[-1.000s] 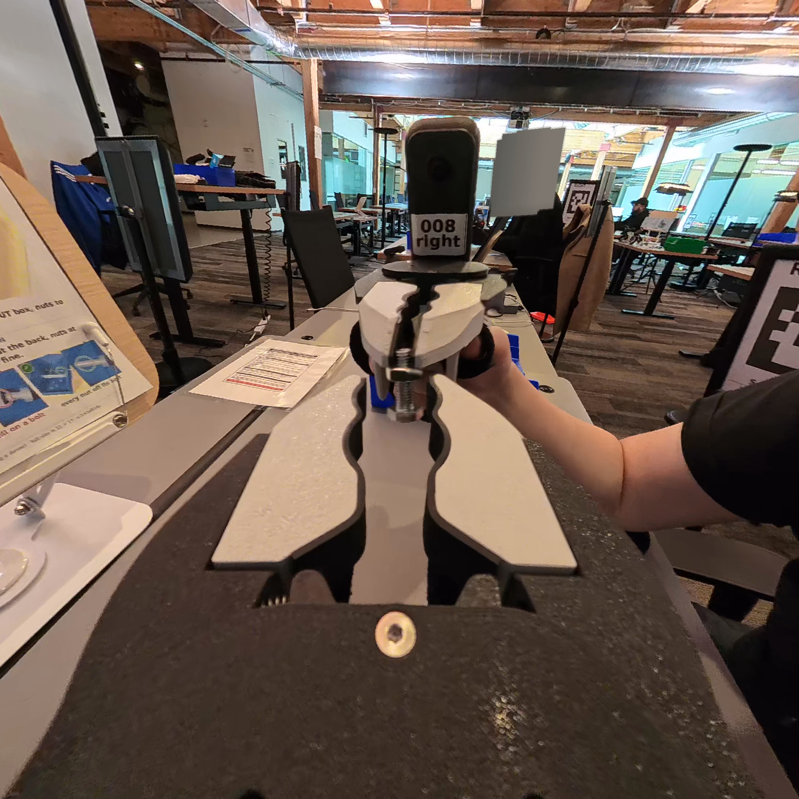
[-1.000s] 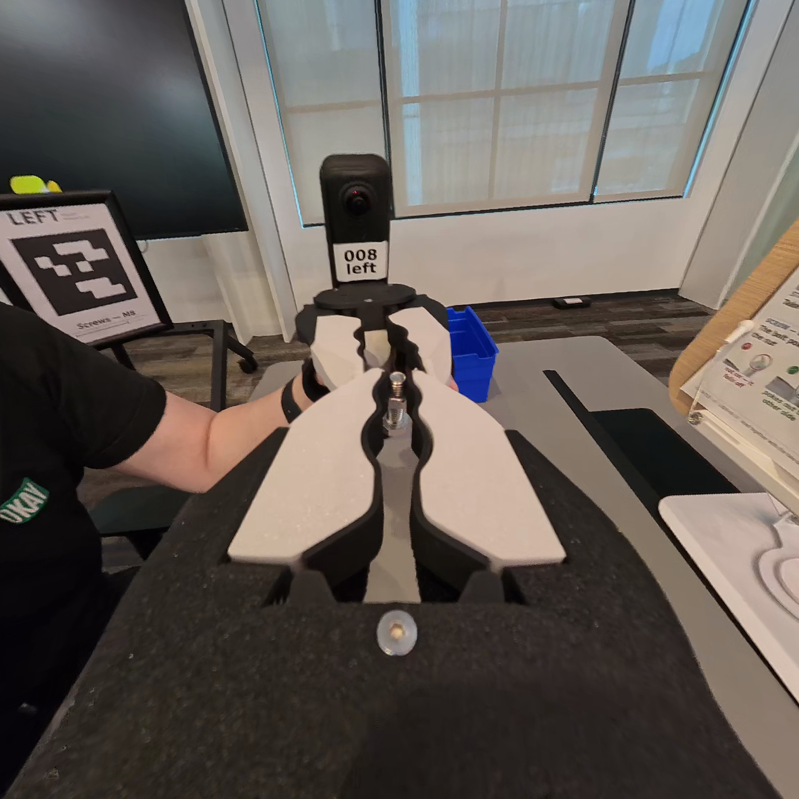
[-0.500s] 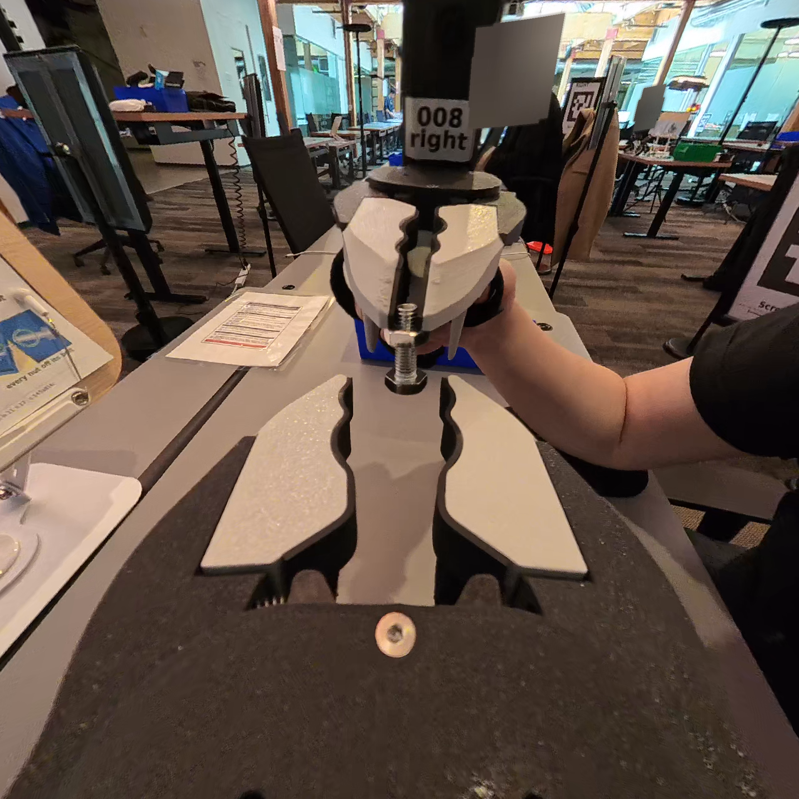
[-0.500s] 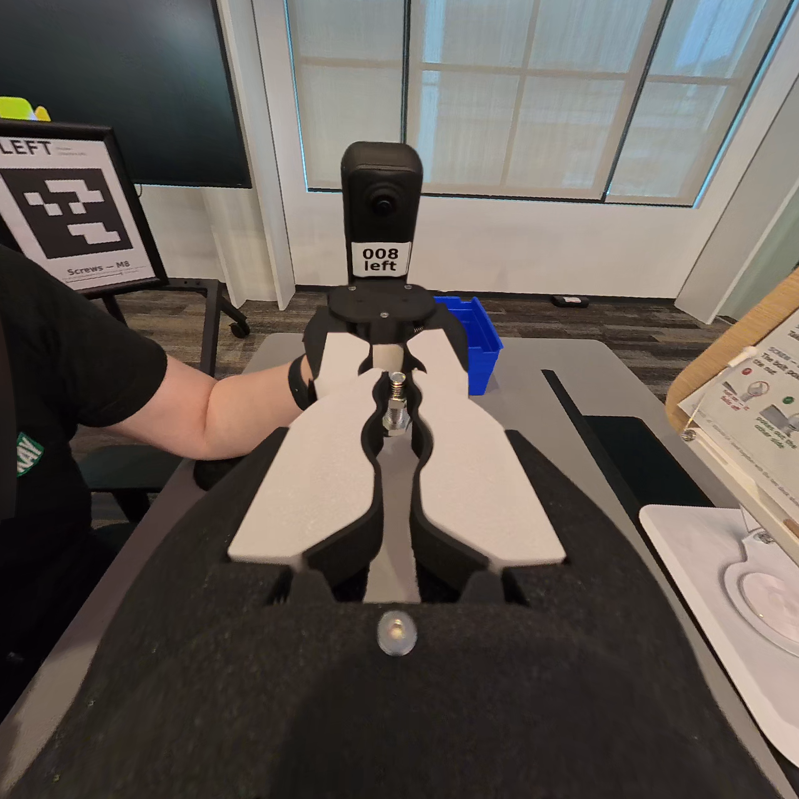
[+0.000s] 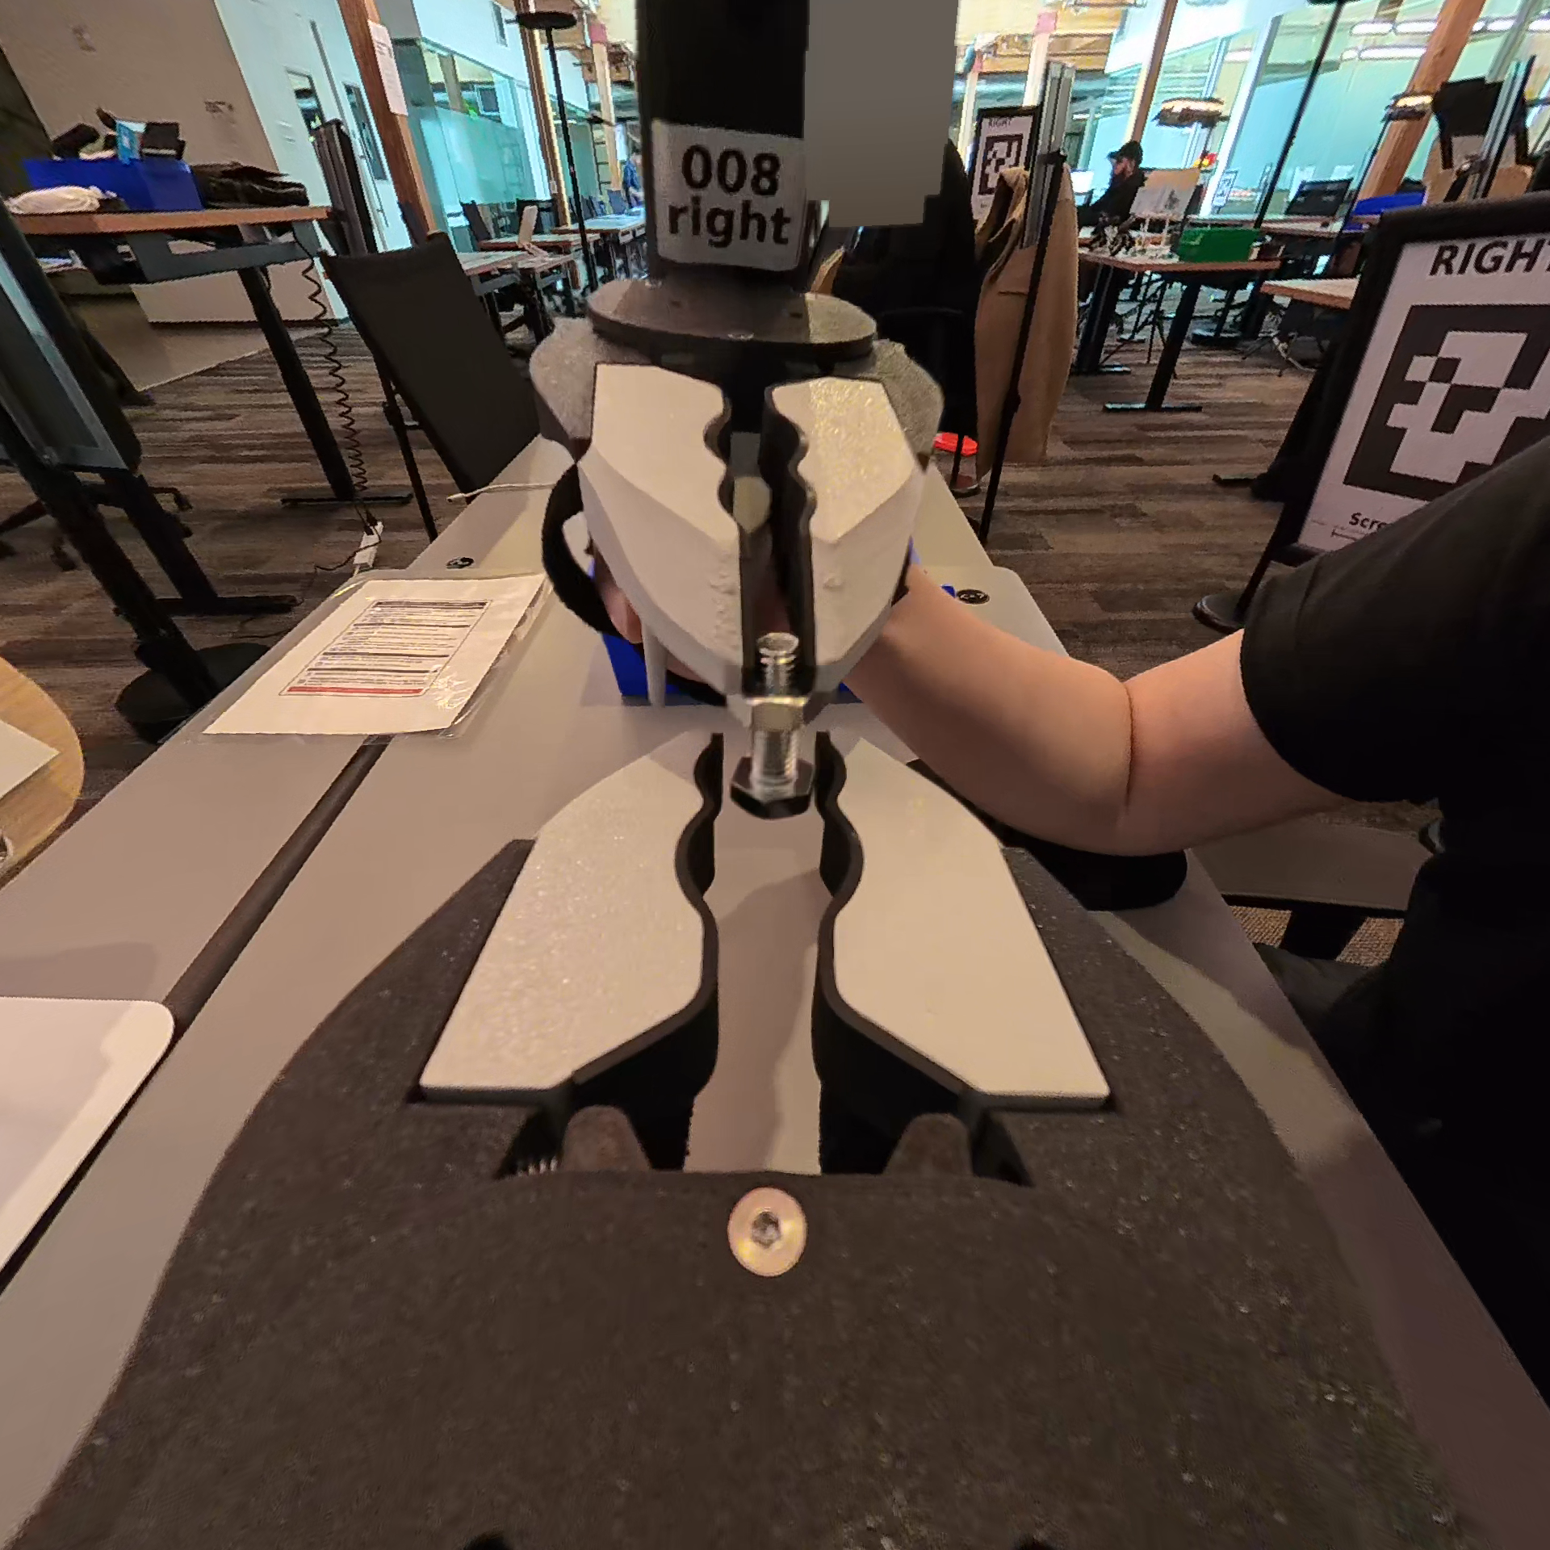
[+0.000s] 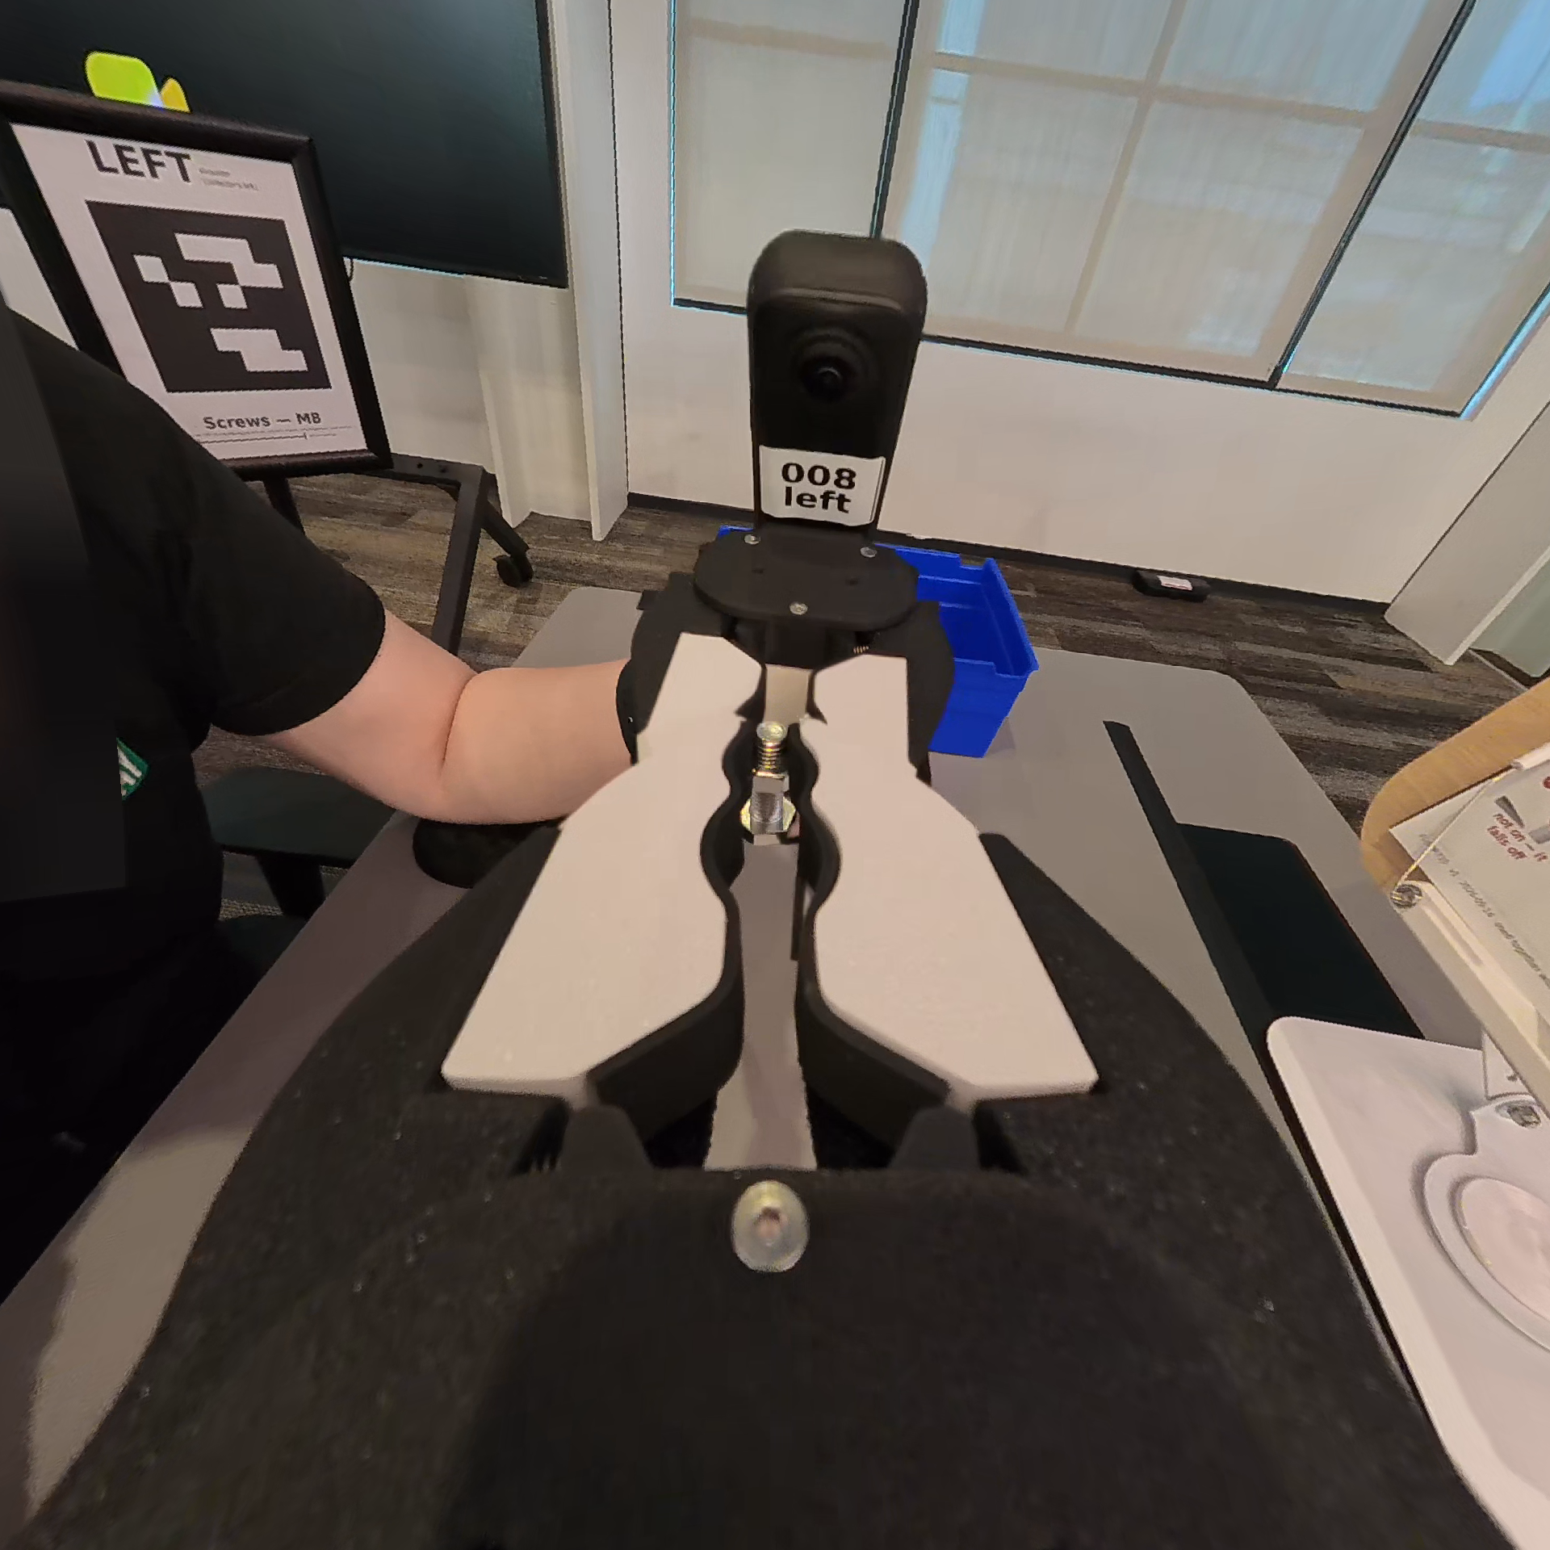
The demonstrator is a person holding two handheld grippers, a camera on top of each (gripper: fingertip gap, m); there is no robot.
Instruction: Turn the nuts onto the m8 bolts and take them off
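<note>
On my grey counter I see a laminated white paper sheet, a blue plastic bin at the far end, and a white tray nearer.

Grey table underneath it all, a dark seam running along its top. A laminated sheet lies flat at the far left side, a blue bin sits at one end, and a white tray rests near the edge.
</note>
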